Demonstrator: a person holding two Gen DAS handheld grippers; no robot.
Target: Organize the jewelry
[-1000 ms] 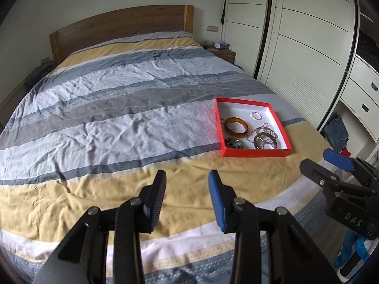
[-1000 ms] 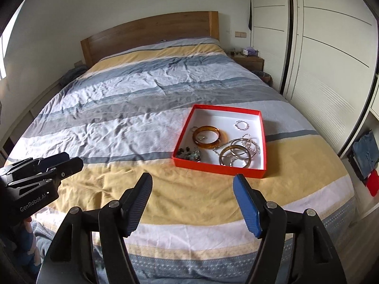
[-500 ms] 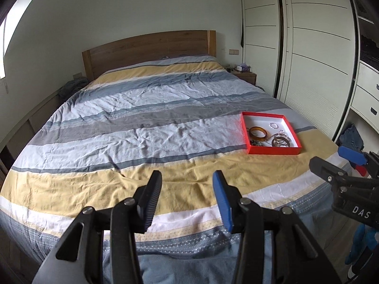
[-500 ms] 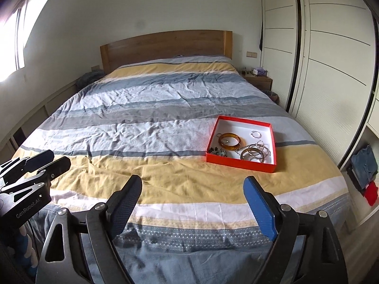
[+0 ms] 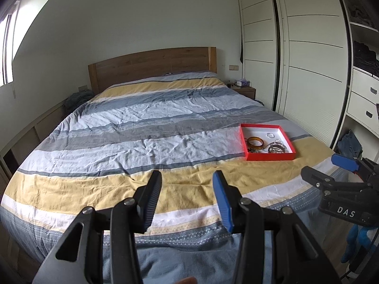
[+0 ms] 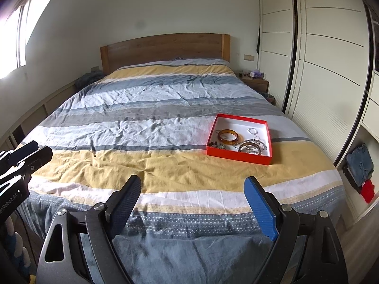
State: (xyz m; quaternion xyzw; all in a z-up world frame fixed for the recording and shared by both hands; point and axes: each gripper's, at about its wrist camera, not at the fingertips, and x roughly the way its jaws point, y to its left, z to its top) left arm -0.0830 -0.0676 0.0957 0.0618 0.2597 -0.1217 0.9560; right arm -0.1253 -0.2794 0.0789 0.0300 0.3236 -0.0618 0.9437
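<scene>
Red tray (image 6: 238,157): sitting on the yellow stripe of the bedspread (image 6: 146,123), toward the wardrobe side of the bed; white inside, red walls; you are looking at it from the foot end, well apart from both tools.
Jewelry: all lying inside the tray; amber bangle (image 6: 228,136) resting at the left middle; metal bangles (image 6: 250,148) stacked toward the near right; a small silver chain piece (image 6: 252,130) lying at the far right; dark beaded bits (image 6: 216,144) gathering in the near left corner; finer detail too small to tell.
Left gripper (image 5: 187,201): you are holding it over the foot edge of the bed; jaws standing apart, having just been opening, nothing between them; black pad left, blue pad right.
Right gripper (image 6: 193,203): you are holding it over the foot edge too, the tray ahead and slightly right; jaws spread wide, having just been opening, nothing between them.
Surroundings: wooden headboard (image 6: 165,47) standing at the far end; white wardrobe (image 6: 327,59) running along the right; nightstand (image 6: 257,82) sitting beside the headboard; window (image 6: 14,40) glowing at left.
</scene>
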